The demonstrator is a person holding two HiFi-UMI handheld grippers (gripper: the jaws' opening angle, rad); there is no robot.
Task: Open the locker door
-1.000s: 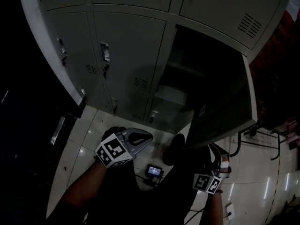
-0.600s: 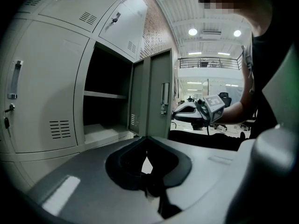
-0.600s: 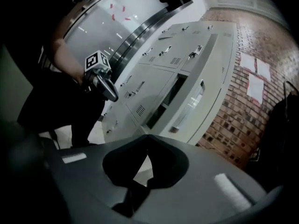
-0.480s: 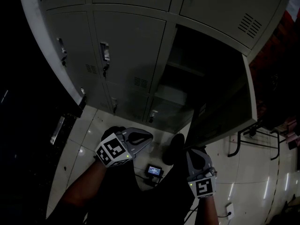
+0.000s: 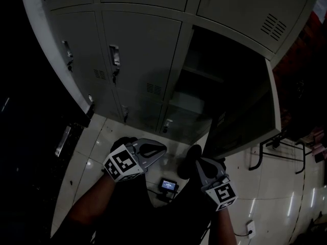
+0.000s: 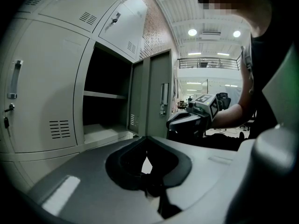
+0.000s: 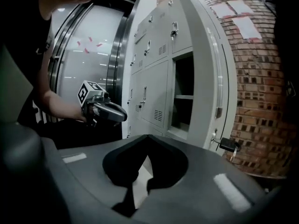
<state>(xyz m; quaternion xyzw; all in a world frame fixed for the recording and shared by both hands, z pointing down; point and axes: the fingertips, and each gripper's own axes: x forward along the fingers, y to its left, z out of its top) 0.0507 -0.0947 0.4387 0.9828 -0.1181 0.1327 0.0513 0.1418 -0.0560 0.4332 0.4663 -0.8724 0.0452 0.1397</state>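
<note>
Locker door (image 5: 245,126) standing open, left gripper (image 5: 161,149), right gripper (image 5: 198,163) — both closed on nothing

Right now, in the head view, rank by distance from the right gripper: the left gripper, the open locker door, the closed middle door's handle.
1. The open locker door, lower corner just above the right gripper.
2. The left gripper, off to the left.
3. The handle on the closed middle door, up on the locker face.

2 grippers: left gripper (image 5: 162,148), right gripper (image 5: 197,162). 1 open locker door (image 5: 245,121), 1 shelf (image 6: 105,95) inside, 1 padlock (image 7: 229,144), 1 screen gadget (image 5: 168,186) on floor.
</note>
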